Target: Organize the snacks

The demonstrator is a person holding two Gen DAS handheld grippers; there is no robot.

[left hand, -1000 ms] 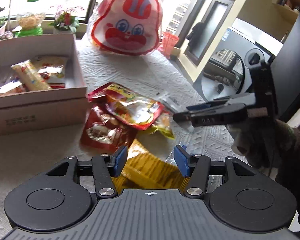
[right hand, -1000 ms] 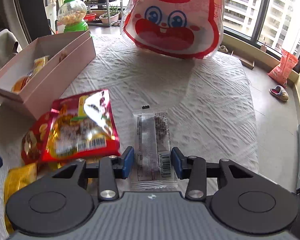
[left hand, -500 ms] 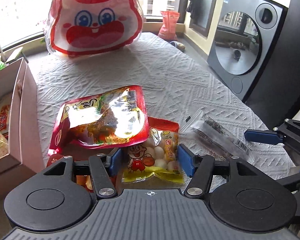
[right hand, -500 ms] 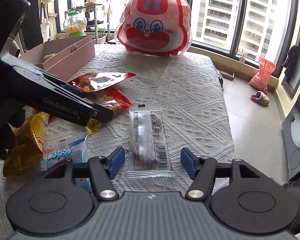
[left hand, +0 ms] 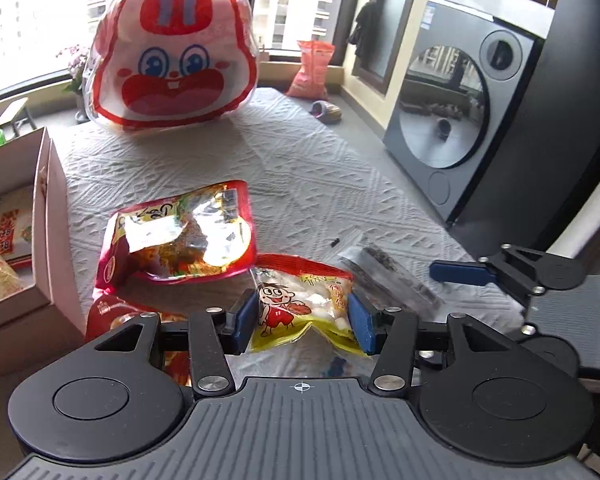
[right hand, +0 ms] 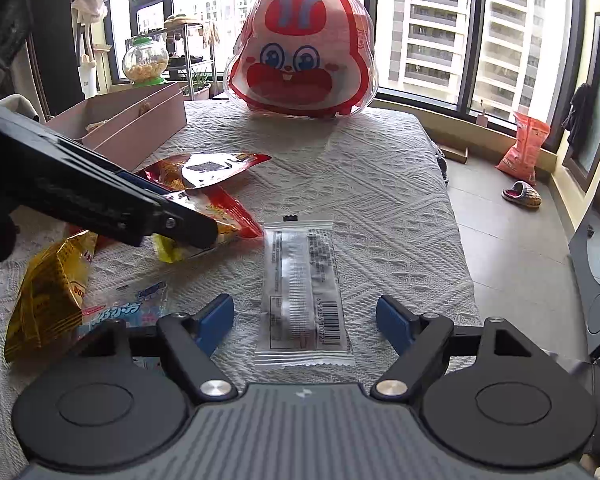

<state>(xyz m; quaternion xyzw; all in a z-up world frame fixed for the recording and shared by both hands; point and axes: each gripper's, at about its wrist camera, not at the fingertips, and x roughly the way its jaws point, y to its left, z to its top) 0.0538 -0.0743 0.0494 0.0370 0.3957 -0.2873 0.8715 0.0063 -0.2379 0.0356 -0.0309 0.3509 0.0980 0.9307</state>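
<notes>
Several snack packets lie on the white textured tablecloth [left hand: 320,176]. My left gripper [left hand: 302,320] is closing; its blue pads press both sides of a small yellow-and-red cartoon-boy packet [left hand: 300,300], which buckles between them. In the right wrist view the left gripper's fingers [right hand: 188,228] reach down onto that packet. My right gripper [right hand: 306,316] is opening wide. A clear barcode packet [right hand: 300,288] lies flat between its pads, untouched. One blue finger of the right gripper [left hand: 460,272] shows beside the clear packet [left hand: 392,276].
A shiny red packet [left hand: 180,240] lies behind the cartoon packet. A pink box [left hand: 48,220] holding snacks stands at the left. A yellow packet [right hand: 48,292] and a blue-white packet [right hand: 136,304] lie near the front. A big rabbit-face bag [right hand: 300,60] stands at the back.
The left gripper swung from the yellow packet to the cartoon-boy packet and closed on it. The right jaws spread away from the clear barcode packet, letting it go.
</notes>
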